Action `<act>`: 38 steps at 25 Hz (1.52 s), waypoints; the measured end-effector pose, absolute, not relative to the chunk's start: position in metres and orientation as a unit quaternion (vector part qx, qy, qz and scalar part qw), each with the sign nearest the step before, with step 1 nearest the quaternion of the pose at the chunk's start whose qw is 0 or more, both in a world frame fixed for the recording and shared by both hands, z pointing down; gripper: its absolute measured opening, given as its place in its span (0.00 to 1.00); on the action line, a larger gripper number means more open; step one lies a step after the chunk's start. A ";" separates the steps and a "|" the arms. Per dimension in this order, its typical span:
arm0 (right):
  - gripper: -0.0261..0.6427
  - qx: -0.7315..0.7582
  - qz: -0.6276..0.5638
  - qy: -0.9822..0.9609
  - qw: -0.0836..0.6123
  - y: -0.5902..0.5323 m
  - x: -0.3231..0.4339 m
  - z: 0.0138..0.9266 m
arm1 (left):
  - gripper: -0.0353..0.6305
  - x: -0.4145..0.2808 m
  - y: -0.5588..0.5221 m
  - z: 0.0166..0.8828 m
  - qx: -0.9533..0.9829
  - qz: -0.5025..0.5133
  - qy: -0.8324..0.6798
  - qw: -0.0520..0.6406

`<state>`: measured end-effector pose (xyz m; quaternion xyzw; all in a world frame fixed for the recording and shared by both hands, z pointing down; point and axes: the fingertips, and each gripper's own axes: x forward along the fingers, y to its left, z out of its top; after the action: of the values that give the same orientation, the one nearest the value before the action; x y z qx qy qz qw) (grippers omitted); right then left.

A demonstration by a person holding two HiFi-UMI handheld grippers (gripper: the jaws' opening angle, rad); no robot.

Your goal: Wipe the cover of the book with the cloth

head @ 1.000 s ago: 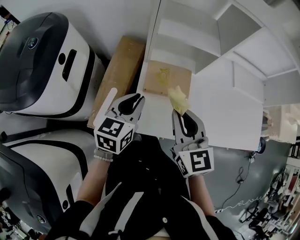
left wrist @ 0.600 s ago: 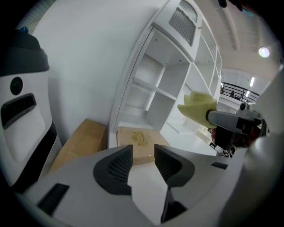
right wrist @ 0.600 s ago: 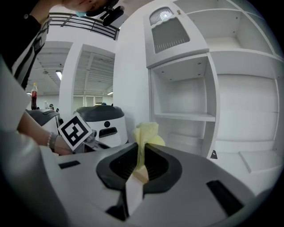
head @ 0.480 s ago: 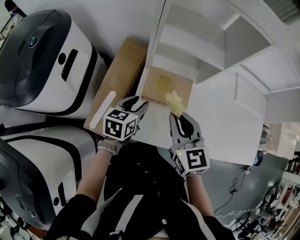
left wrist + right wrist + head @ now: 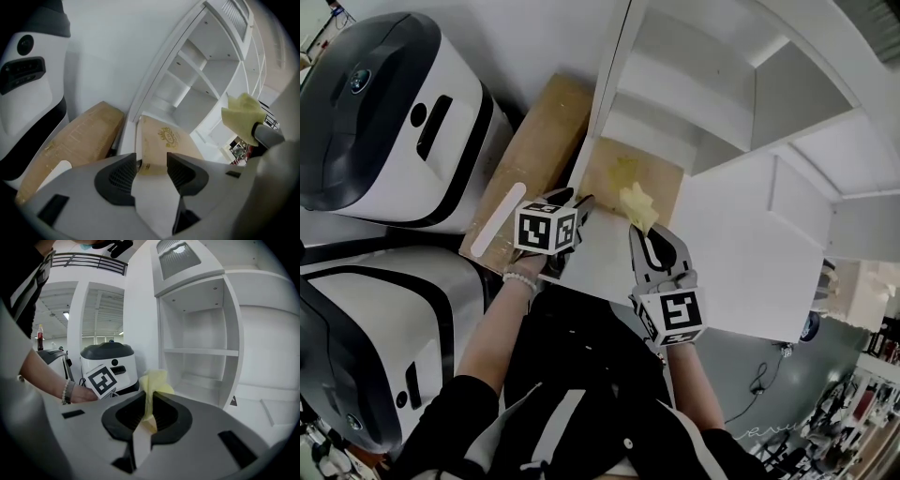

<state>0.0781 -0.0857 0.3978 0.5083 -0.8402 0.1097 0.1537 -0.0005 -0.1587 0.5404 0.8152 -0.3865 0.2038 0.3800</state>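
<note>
The book (image 5: 630,176) lies flat on the white worktop (image 5: 741,244), close along its left edge and pushed towards the back left corner, where the shelf unit (image 5: 694,84) rises, with its tan cover and gold emblem facing up. The left gripper (image 5: 574,201) has just been opening its jaws and is released; in the left gripper view the book's (image 5: 164,140) near edge shows in the gap between them, with neither pad pressing on it. The right gripper (image 5: 645,231) is clenched on the yellow cloth (image 5: 636,204), a bunched tuft that sticks out past its tips and hangs above the book's near right part, not yet on the cover as far as can be told. The step in hand looks like steadying the book and bringing the cloth to it. To do it well, the left gripper should probably pin or clasp the near left corner, clear of the wiping path, so the book does not slide towards the worktop's left edge. The right gripper should then tilt down until the loose tuft, not the hard tips, meets the cover, and sweep in overlapping strokes from the near edge to the back
</note>
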 end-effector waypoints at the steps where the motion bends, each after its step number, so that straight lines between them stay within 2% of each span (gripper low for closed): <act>1: 0.09 0.508 0.109 -0.840 0.156 -0.087 0.079 0.400 | 0.34 0.000 -0.161 0.542 0.812 0.201 -0.389 0.386; 10: 0.09 0.497 0.107 -0.842 0.178 -0.103 0.088 0.417 | 0.34 0.006 -0.167 0.553 0.801 0.215 -0.403 0.387; 28: 0.09 0.425 -0.001 -0.852 0.306 -0.190 0.049 0.471 | 0.31 0.008 -0.165 0.552 0.792 0.226 -0.424 0.378; 38: 0.09 0.413 0.052 -0.842 0.344 -0.226 0.029 0.517 | 0.30 0.008 -0.166 0.551 0.791 0.226 -0.425 0.377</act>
<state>0.0294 -0.2257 0.5166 0.4126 -0.8420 0.0519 0.3436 0.0078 -0.1656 0.5514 0.7914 -0.4248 0.2257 0.3773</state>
